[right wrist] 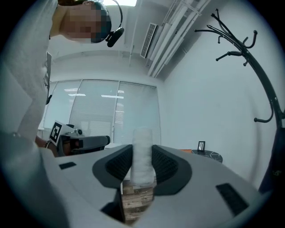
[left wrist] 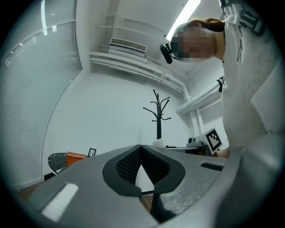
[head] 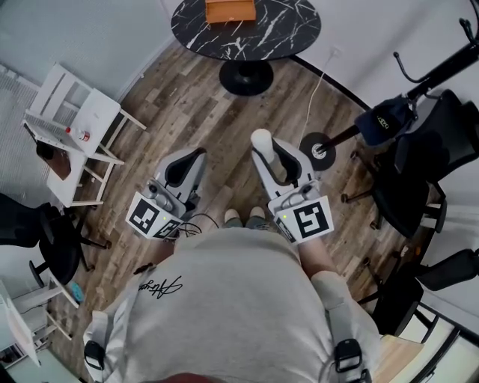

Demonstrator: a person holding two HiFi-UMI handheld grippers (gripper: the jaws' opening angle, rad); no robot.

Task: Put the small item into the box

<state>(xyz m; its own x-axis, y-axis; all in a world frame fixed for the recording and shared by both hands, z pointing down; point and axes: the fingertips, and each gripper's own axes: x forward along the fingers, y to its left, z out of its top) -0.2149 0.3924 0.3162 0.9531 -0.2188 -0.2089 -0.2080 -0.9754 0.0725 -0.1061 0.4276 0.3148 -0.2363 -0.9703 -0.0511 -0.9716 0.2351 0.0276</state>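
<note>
The right claw (right wrist: 142,149) is closed on the small white item (right wrist: 143,156), a pale, upright cylinder pinched between the two dark pads. The item is blurred at this range. Its lower end is lost behind the claw's body, and what it is made of cannot be told. In the head view only its rounded top shows, poking out past the claw's tip.

The left claw (left wrist: 141,147) has its jaws drawn together at the tips with nothing between them. A sliver of wooden floor (left wrist: 145,205) shows through the gap lower down.

The box (head: 230,10), orange, sits well ahead of both claws on a round, dark marbled bench (head: 288,30). The top edge of the head view cuts the box off, so its opening cannot be seen. From the left claw it is only a small orange shape off to the left. The person's torso (head: 232,307) hides both hands.
</note>
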